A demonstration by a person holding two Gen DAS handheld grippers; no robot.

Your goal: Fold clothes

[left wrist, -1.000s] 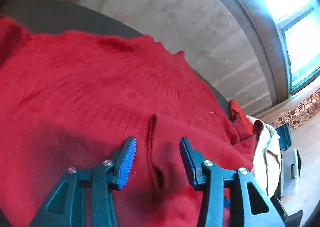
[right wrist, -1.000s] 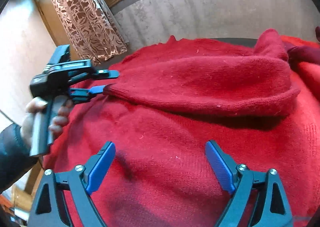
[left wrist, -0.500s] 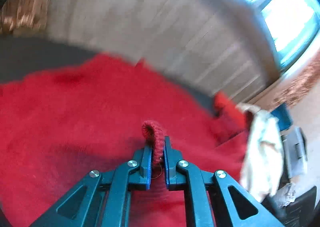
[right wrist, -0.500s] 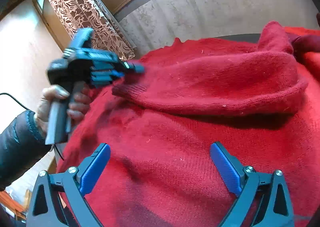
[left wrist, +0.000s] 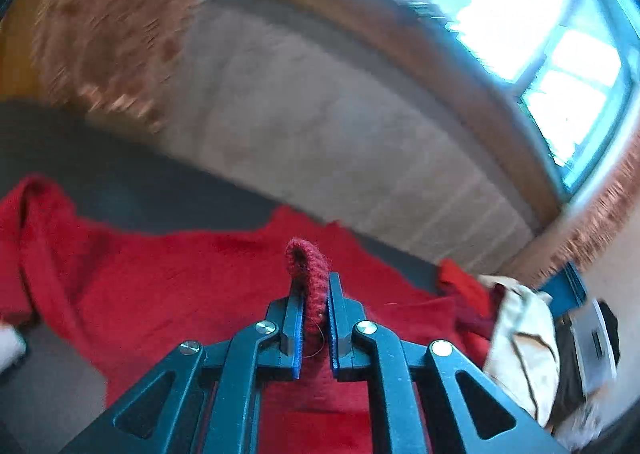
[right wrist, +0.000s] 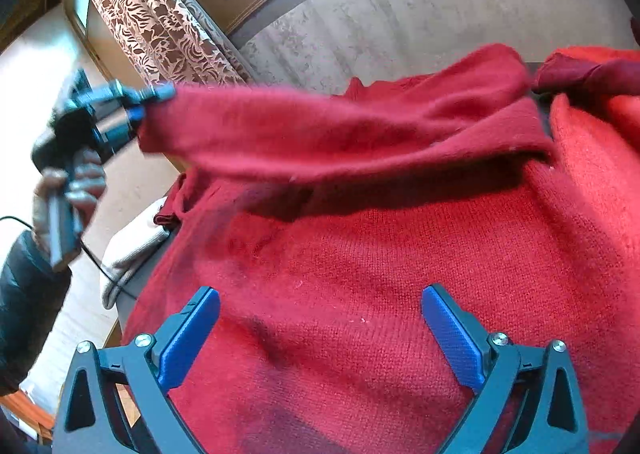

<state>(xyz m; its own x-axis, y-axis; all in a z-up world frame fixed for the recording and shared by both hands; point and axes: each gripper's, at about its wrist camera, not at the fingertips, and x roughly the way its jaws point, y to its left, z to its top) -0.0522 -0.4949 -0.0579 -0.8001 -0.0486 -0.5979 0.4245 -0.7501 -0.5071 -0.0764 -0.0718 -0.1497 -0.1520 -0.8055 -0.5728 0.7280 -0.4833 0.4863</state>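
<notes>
A red knitted sweater (right wrist: 380,262) lies spread over a dark table. My left gripper (left wrist: 314,294) is shut on the ribbed cuff of the sweater's sleeve (left wrist: 306,258). In the right wrist view that same left gripper (right wrist: 136,106), held by a hand, is raised at the left and stretches the sleeve (right wrist: 320,134) out above the sweater's body. My right gripper (right wrist: 320,318) hovers open just over the body of the sweater, with nothing between its blue fingertips.
The dark table (left wrist: 120,190) shows bare beyond the sweater's far edge, with a pale wall behind. More clothes, red and cream (left wrist: 520,330), are heaped at the right end. A patterned curtain (right wrist: 160,26) and window stand behind. A white cloth (right wrist: 132,250) and cable hang off the left edge.
My left gripper shut on the sleeve cuff, then lifted it up and out to the left, pulling the sleeve taut off the sweater's body. The right gripper stayed open and barely moved.
</notes>
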